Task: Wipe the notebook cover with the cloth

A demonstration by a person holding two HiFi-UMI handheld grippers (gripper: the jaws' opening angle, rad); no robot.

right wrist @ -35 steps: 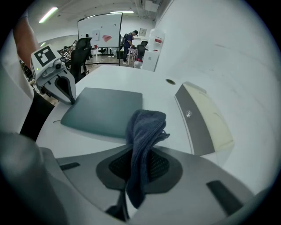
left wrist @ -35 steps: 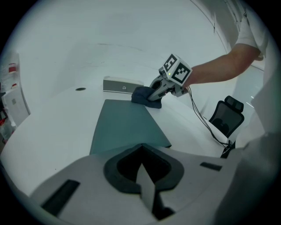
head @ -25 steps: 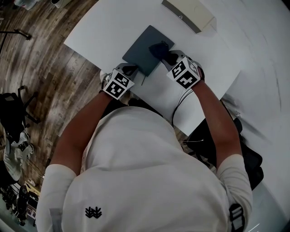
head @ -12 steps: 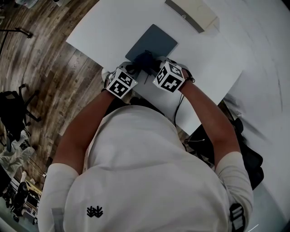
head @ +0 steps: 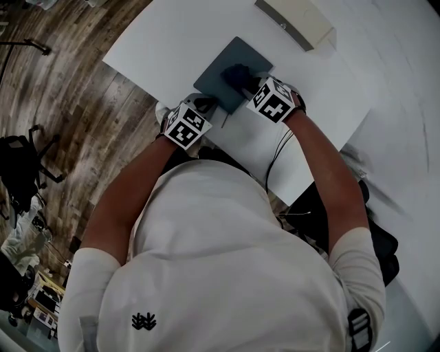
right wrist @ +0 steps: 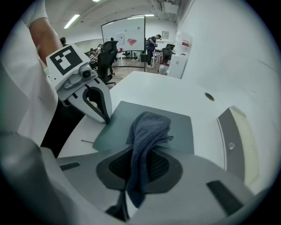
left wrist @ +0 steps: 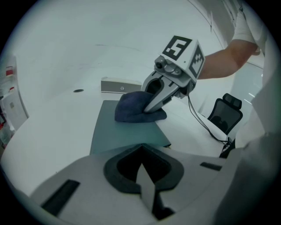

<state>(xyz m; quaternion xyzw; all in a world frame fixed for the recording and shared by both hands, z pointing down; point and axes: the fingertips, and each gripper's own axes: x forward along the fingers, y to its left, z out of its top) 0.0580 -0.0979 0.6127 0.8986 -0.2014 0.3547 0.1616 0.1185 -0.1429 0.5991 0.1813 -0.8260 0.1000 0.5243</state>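
Observation:
A dark teal notebook (head: pixel 218 65) lies flat on the white table (head: pixel 172 41). On its cover rests a bunched dark blue cloth (head: pixel 237 73). My right gripper (head: pixel 256 86) is shut on the cloth (right wrist: pixel 147 129), which hangs out between the jaws and presses on the notebook (right wrist: pixel 175 127). My left gripper (head: pixel 206 104) is shut, its tips set on the notebook's near corner, as the right gripper view shows at the left gripper (right wrist: pixel 106 118). In the left gripper view the cloth (left wrist: pixel 131 107) sits under the right gripper (left wrist: pixel 151 107) at the notebook's (left wrist: pixel 118 132) far end.
A flat beige box (head: pixel 292 20) lies at the table's far side, beyond the notebook. A thin dark stick (right wrist: pixel 88 141) lies by the notebook's near edge. A black cable (head: pixel 278 148) runs off the table's right edge. Wood floor and office chairs (head: pixel 20 168) are to the left.
The right gripper dragged the cloth toward the notebook's near left corner, then back out to the far right part of the cover. The left gripper stayed on the near corner.

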